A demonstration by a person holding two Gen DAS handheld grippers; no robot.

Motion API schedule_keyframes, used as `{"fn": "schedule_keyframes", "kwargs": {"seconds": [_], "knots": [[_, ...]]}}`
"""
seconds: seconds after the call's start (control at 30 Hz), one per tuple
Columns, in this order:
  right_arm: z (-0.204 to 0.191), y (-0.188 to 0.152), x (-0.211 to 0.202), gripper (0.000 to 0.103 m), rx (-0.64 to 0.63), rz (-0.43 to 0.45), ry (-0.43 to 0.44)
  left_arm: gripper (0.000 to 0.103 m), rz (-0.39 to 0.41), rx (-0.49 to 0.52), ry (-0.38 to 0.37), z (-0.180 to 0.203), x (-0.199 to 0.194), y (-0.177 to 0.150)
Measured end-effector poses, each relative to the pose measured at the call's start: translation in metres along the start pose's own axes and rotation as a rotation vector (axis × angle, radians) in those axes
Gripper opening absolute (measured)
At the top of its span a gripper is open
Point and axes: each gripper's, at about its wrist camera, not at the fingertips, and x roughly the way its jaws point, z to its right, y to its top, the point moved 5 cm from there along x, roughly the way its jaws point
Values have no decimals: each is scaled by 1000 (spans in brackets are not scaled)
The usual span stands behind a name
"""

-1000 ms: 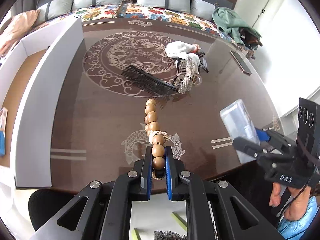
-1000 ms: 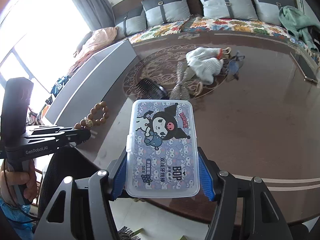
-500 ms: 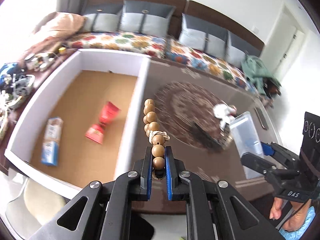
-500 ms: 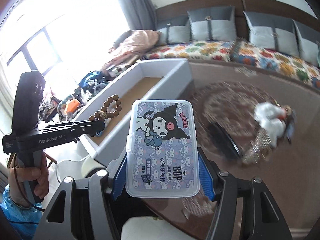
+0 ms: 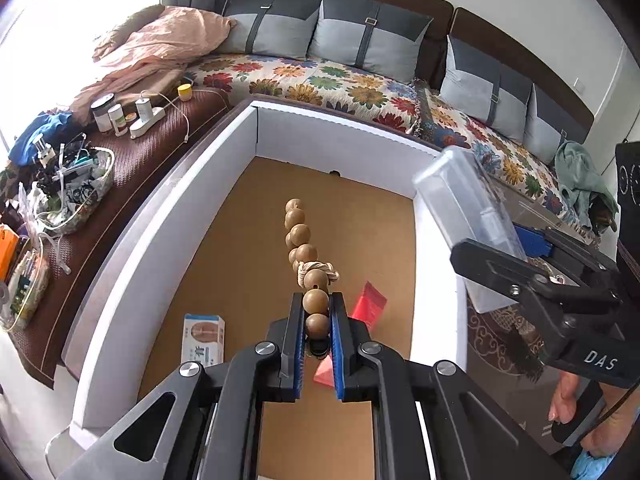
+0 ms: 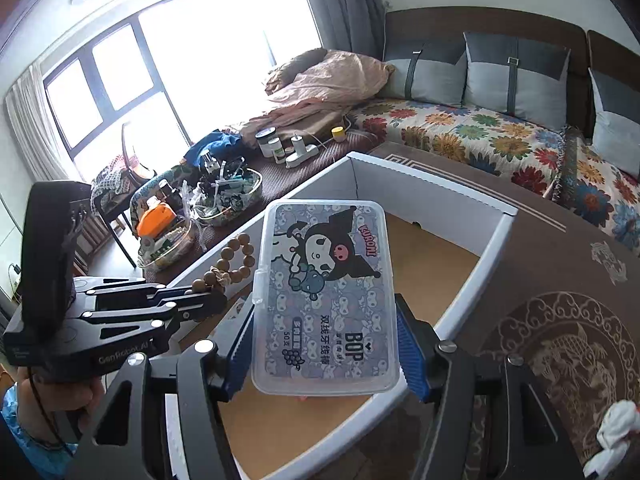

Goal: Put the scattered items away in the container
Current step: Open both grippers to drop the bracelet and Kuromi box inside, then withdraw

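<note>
My left gripper (image 5: 316, 320) is shut on a wooden bead bracelet (image 5: 301, 236) and holds it above the open white box (image 5: 168, 216) with a brown floor. My right gripper (image 6: 322, 344) is shut on a clear plastic floss-pick case (image 6: 326, 292) with a cartoon label, held over the box's right part (image 6: 492, 236). The case also shows in the left wrist view (image 5: 468, 216), at the box's right wall. The bracelet (image 6: 232, 260) and left gripper (image 6: 200, 300) show in the right wrist view. In the box lie a red packet (image 5: 370, 304) and a small white-blue carton (image 5: 202, 338).
The box stands on a dark brown table with a pale dragon pattern (image 6: 568, 344). A white glove (image 6: 612, 428) lies on the table at the right. A cluttered side bench (image 5: 80, 184) with baskets and bottles runs left of the box. A sofa (image 5: 360, 80) stands behind.
Both grippers have swung left from over the table to over the white box, carrying the bracelet and the case. Neither grip has changed.
</note>
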Motion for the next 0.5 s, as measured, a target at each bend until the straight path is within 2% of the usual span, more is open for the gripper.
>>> {"fn": "schedule_keyframes", "kwargs": {"seconds": [0.13, 0.2, 0.27, 0.3, 0.5], "knots": [[12, 14, 66, 63, 5, -53, -11, 12, -62, 10, 10, -17, 43, 11], [22, 16, 94, 64, 38, -98, -37, 17, -101, 3, 16, -24, 62, 12], [33, 17, 110, 64, 77, -120, -53, 51, -110, -19, 25, -33, 72, 12], [38, 19, 115, 64, 99, -123, -50, 54, -108, -30, 31, -37, 75, 13], [49, 28, 107, 64, 178, -77, -36, 56, -78, -75, 36, -50, 68, 7]]}}
